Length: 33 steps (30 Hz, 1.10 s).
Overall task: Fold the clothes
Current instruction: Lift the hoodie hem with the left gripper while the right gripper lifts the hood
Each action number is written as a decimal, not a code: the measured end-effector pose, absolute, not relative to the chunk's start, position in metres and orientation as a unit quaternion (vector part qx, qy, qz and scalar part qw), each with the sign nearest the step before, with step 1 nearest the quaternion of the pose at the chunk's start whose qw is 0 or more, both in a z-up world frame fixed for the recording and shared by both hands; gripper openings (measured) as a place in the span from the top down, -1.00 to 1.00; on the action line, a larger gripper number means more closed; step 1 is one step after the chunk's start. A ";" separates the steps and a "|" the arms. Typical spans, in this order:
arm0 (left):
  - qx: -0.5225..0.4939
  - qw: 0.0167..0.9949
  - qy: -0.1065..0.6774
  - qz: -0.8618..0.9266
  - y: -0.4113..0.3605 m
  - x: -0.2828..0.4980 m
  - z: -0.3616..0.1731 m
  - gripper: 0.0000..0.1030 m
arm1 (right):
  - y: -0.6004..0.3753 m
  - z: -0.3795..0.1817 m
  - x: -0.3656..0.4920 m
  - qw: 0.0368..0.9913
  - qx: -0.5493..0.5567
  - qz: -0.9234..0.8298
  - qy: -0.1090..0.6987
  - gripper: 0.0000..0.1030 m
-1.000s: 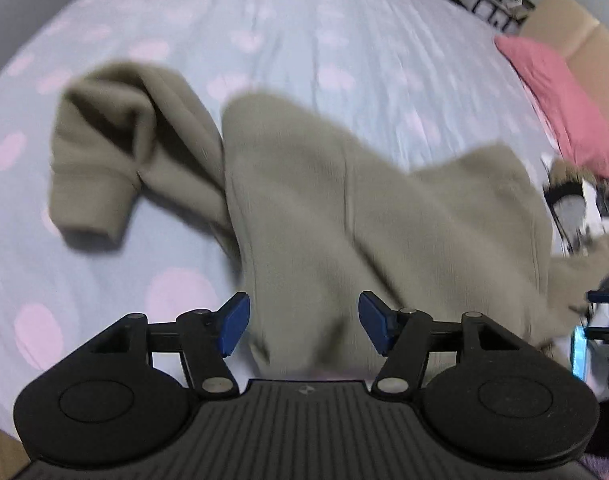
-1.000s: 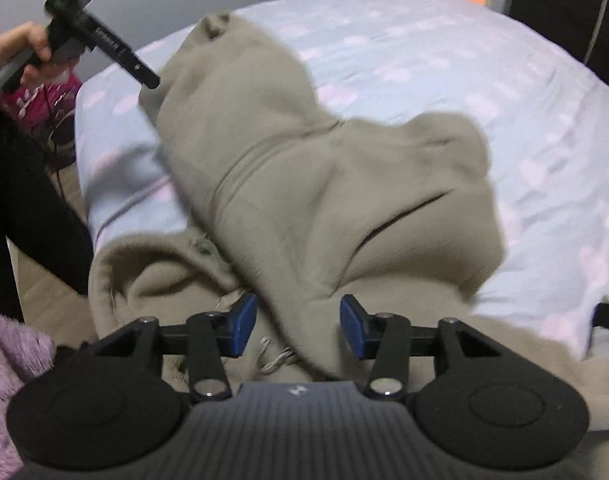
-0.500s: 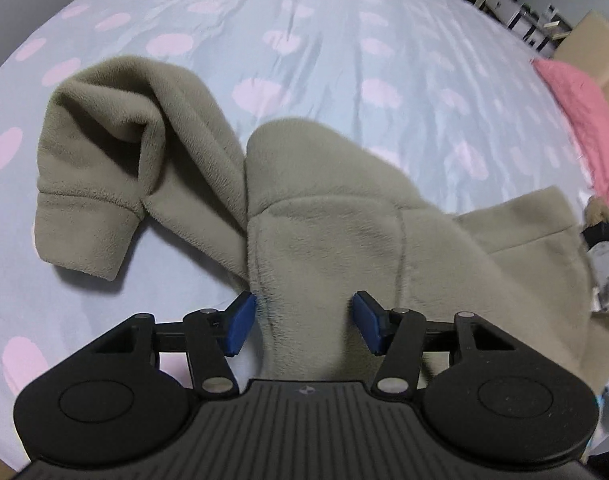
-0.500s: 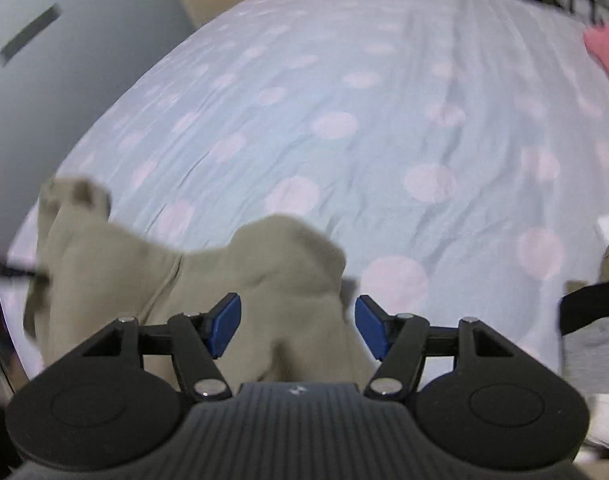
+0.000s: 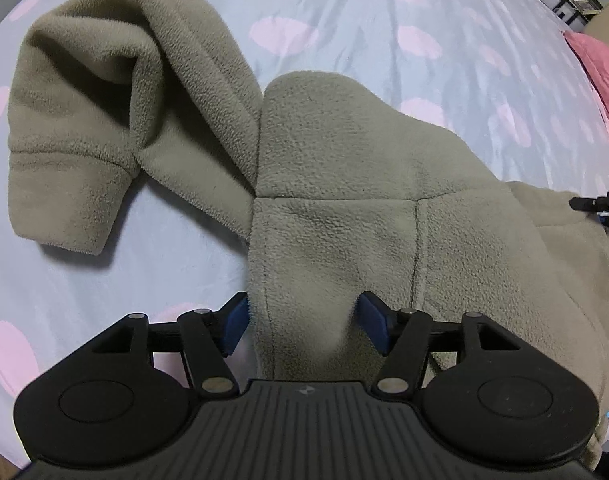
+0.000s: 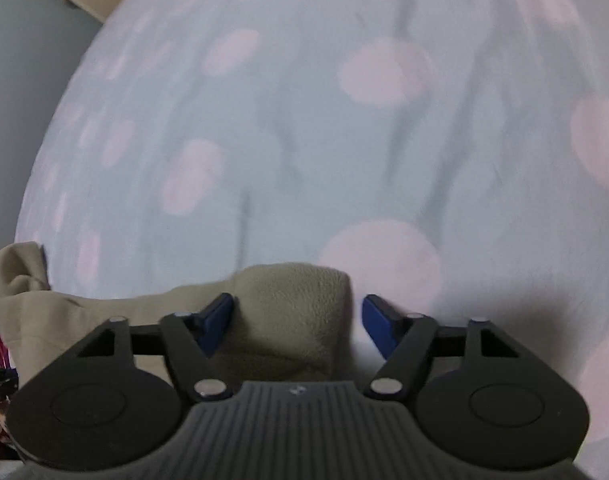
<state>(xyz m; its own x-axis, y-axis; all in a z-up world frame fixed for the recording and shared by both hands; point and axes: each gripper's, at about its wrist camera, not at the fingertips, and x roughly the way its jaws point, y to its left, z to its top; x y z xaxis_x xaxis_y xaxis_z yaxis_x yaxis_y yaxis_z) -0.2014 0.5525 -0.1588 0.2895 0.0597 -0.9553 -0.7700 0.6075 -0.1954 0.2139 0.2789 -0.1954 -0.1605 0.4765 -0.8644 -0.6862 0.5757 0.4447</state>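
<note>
An olive-green fleece hoodie [image 5: 344,184] lies on the bed, one sleeve [image 5: 84,120] bunched to the left with its cuff down. My left gripper [image 5: 302,328] is open, its blue-padded jaws either side of a fold of the fleece without squeezing it. In the right wrist view another corner of the hoodie [image 6: 292,312] lies between the jaws of my right gripper [image 6: 298,322], which is open too. The other gripper [image 5: 600,204] shows at the right edge of the left wrist view.
The bed sheet [image 6: 344,140] is light blue with pink dots. A pink pillow [image 5: 600,68] lies at the far right, with shelves and a cardboard box behind it. A grey wall [image 6: 20,80] stands left of the bed.
Both grippers have lowered the hoodie onto the bed and come closer to it. The right wrist view swung from the lifted garment to the bare sheet. The jaws stayed open.
</note>
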 end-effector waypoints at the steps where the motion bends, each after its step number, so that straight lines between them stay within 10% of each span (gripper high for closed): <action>1: -0.341 0.727 0.523 0.284 0.553 -0.201 -0.159 -0.07 | 0.277 -0.198 0.214 0.642 -0.082 0.454 0.613 -0.33; 4: -0.342 0.731 0.520 0.279 0.551 -0.199 -0.153 0.27 | 0.275 -0.191 0.210 0.639 -0.077 0.472 0.603 0.21; 8: -0.328 0.747 0.505 0.280 0.542 -0.196 -0.132 0.80 | 0.265 -0.158 0.201 0.655 -0.059 0.505 0.559 0.43; 33: -0.151 0.884 0.315 0.312 0.566 0.060 0.043 0.85 | 0.242 0.131 0.287 0.865 -0.137 0.428 0.223 0.59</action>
<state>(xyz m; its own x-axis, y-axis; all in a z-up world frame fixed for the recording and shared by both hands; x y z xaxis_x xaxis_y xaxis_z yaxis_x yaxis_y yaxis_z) 0.0603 0.5656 0.0431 0.6068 0.4568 -0.6505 -0.6465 0.7597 -0.0697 0.2872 0.2422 0.1310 0.5354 0.6792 -0.5021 -0.8008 0.5972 -0.0460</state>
